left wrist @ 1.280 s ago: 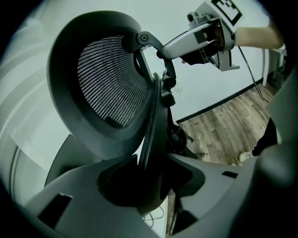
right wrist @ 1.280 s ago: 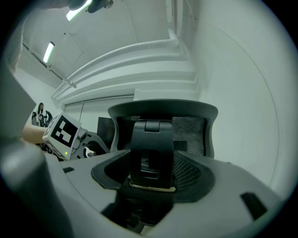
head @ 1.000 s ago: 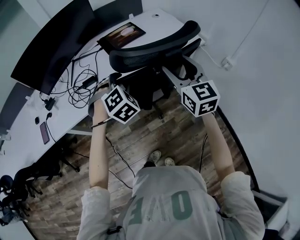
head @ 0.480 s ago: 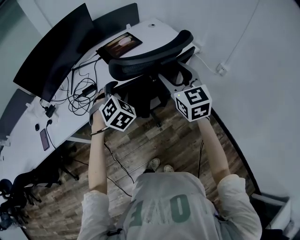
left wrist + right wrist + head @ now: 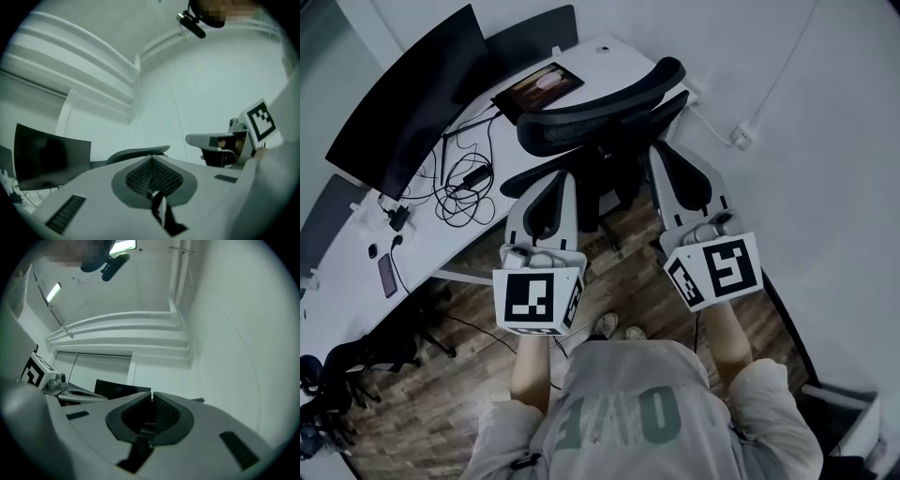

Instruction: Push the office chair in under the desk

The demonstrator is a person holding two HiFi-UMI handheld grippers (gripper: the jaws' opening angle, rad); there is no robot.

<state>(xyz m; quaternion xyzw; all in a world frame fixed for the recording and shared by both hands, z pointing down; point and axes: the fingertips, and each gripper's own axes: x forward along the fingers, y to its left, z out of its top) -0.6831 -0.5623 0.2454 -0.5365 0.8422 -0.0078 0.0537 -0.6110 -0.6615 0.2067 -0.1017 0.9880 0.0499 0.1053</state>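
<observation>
Nearest, the left gripper (image 5: 550, 186) and the right gripper (image 5: 668, 156) hang free, and both jaws have just closed on nothing. Beyond them the office chair (image 5: 591, 117) sits tucked against the desk (image 5: 619, 47), so the push seems finished.

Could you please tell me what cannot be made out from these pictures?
Head view: the backrest of the office chair, the left gripper and the right gripper cover much of its seat and base, so its depth under the desk is unclear.
Left gripper view: the gripper's body hides the chair below its top edge.
Head view: tablet screen too small.
</observation>
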